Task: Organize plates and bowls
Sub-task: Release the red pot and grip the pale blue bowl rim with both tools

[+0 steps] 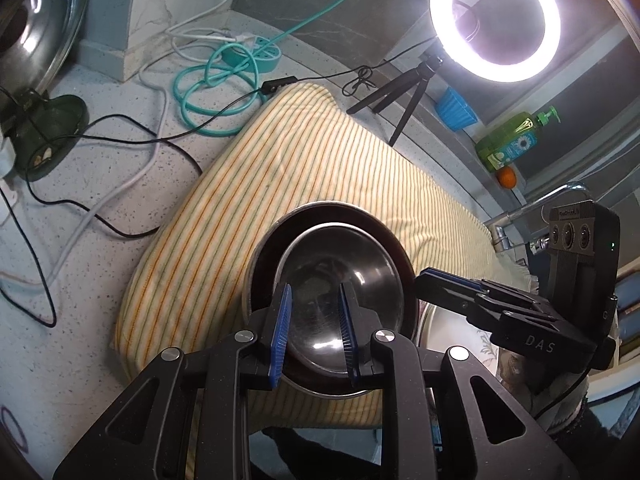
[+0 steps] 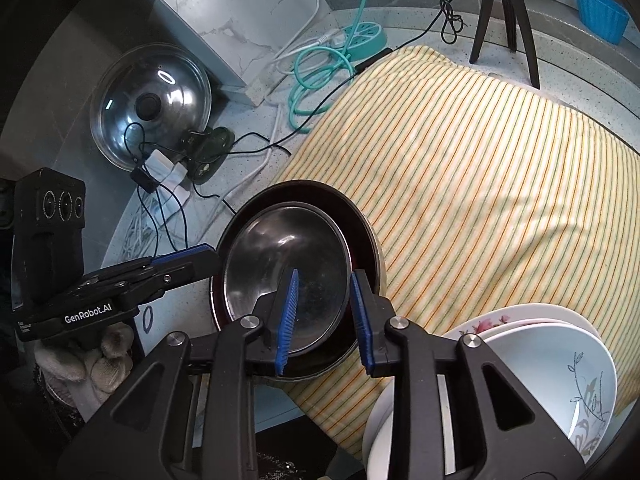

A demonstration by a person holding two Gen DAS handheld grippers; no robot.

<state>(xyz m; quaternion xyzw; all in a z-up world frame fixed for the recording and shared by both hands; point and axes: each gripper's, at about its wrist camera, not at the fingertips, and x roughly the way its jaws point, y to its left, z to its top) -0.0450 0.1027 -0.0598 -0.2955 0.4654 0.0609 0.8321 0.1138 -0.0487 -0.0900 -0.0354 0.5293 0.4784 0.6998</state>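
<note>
steel bowl [image 2: 280, 276] nested in dark pan [image 2: 360, 220] | right gripper [image 2: 326, 316] straddles rim, unclamped | left gripper [image 1: 312, 336] narrow, empty

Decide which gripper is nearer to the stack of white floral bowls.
Right. The right gripper hangs just beside the white floral bowls, over the steel bowl's near rim. The left gripper sits at that bowl's far side.
</note>
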